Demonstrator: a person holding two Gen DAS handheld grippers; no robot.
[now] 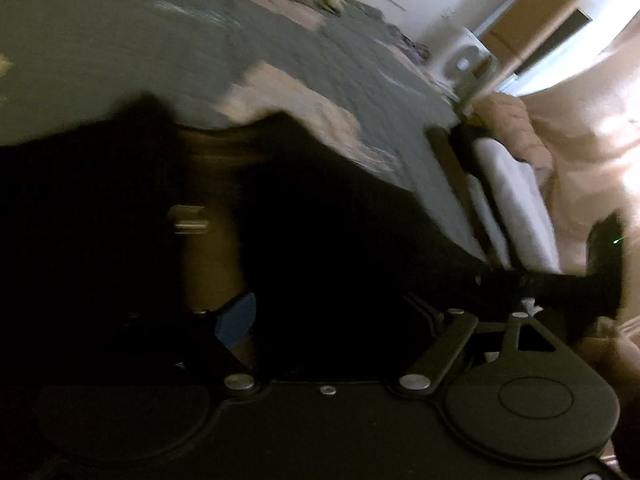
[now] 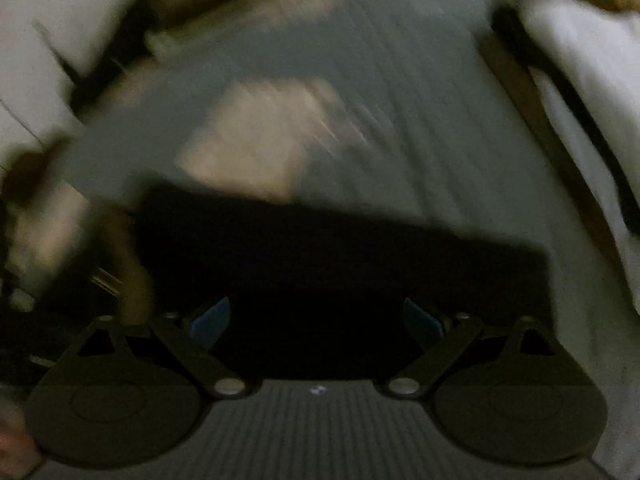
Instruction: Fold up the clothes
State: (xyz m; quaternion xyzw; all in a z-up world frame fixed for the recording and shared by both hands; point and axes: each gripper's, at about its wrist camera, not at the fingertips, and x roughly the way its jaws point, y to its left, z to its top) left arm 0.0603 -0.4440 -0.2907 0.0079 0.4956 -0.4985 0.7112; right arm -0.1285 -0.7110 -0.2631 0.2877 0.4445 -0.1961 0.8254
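Lying dark and limp across the lower middle of both views, the black garment looks light and soft; take a straight edge. Right gripper jaws apart, empty; left gripper apart too.

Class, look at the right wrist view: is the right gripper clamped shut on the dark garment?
No. The right gripper stands open, its blue fingertips wide apart over the dark garment with nothing pinched between them.

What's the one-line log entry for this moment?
left gripper: open, empty | right gripper: open, empty | black garment: below both, on grey-green cover | frames blurred
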